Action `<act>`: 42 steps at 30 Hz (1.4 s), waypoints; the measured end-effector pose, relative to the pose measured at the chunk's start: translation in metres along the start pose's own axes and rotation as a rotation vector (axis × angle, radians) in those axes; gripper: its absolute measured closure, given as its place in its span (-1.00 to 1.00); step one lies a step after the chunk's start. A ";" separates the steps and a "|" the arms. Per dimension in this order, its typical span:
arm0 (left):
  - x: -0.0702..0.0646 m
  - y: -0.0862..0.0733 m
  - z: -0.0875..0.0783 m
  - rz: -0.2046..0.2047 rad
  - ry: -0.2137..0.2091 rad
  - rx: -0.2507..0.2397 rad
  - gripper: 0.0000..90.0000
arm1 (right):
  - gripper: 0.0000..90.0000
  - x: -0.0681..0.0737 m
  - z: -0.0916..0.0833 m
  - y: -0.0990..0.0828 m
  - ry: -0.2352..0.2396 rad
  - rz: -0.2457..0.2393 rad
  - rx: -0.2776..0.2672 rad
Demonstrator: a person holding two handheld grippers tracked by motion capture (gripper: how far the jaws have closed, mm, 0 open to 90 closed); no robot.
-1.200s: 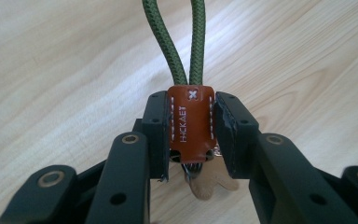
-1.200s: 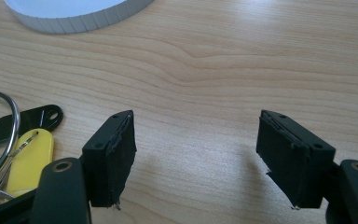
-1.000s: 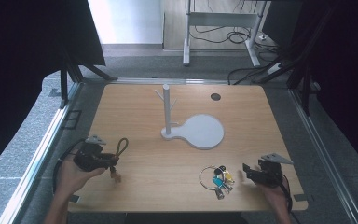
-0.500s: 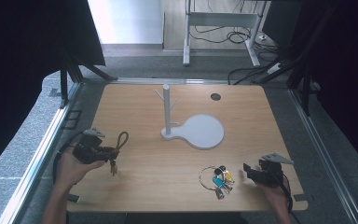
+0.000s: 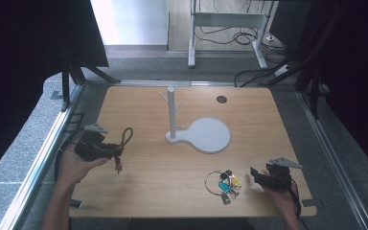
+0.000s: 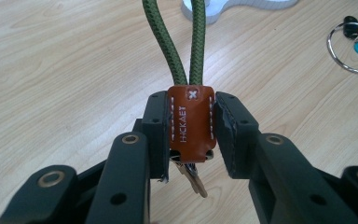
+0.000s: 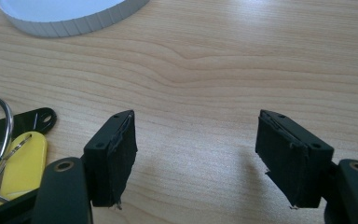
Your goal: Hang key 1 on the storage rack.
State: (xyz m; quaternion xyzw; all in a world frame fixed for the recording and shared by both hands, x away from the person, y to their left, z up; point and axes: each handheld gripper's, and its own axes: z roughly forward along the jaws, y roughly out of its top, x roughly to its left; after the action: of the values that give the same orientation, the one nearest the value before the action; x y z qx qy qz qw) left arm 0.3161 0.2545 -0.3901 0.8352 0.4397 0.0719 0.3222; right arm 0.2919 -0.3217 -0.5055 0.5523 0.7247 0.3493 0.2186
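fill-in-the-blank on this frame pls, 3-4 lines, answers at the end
1. The left claw is shut on the brown leather tab of a keychain with a ____ cord loop.
2. The right claw has its jaws ____, with bare table between them.
3. The key ring with coloured tags lies on the table beside the ____ claw.
4. The white peg stand rises from a white ____ base.

Answers: green; open; right; round

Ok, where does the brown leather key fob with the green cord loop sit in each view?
High view: leather key fob at left, clamped in the left gripper, cord loop rising up and right.
Left gripper view: fob at centre between the jaws, cord running up.
Right gripper view: not in it.
Shared landmark: the white stand base.
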 end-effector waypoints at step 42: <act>-0.003 0.068 0.000 0.076 -0.052 0.037 0.49 | -0.34 0.001 0.000 0.001 -0.006 -0.006 0.002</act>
State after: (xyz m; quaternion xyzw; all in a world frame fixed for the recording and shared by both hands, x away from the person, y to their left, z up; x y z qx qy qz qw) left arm 0.3617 0.2247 -0.3485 0.8587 0.4004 0.0541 0.3153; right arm 0.2922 -0.3206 -0.5045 0.5516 0.7260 0.3461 0.2213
